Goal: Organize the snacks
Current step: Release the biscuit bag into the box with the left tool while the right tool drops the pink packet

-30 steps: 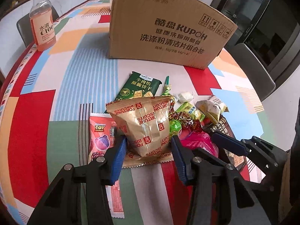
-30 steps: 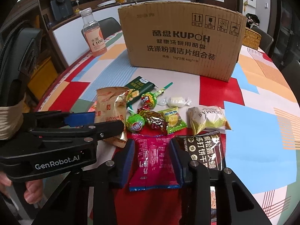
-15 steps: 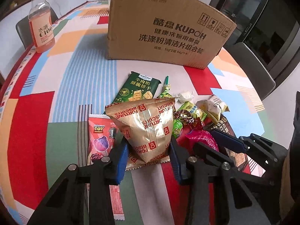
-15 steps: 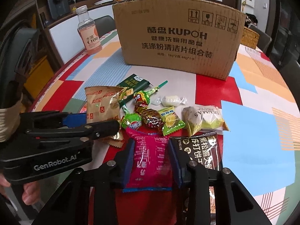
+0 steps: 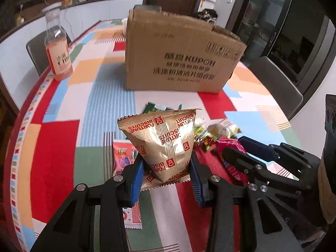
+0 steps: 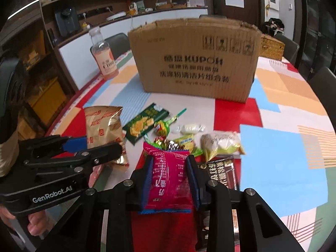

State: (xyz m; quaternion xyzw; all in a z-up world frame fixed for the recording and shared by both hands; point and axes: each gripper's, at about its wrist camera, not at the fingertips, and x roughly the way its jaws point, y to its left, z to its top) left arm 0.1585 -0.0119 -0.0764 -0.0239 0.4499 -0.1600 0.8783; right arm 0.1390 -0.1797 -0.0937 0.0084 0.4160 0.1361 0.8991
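My left gripper is shut on a gold Fortune Biscuits bag and holds it lifted above the table; the bag also shows in the right wrist view. My right gripper is shut on a pink snack packet, also lifted. A brown cardboard box stands upright at the back of the table. Loose snacks lie between: a green biscuit pack, a lollipop, a white candy, a pale bag, a black cracker pack and a Toy Story packet.
An orange drink bottle stands at the table's far left edge. The round table has a colourful patchwork cloth. Grey chairs stand around it. A wicker basket sits behind the box on the right.
Both grippers have closed on their packets and lifted them off the table, tilting up toward the box. The gold bag and pink packet rose with them.
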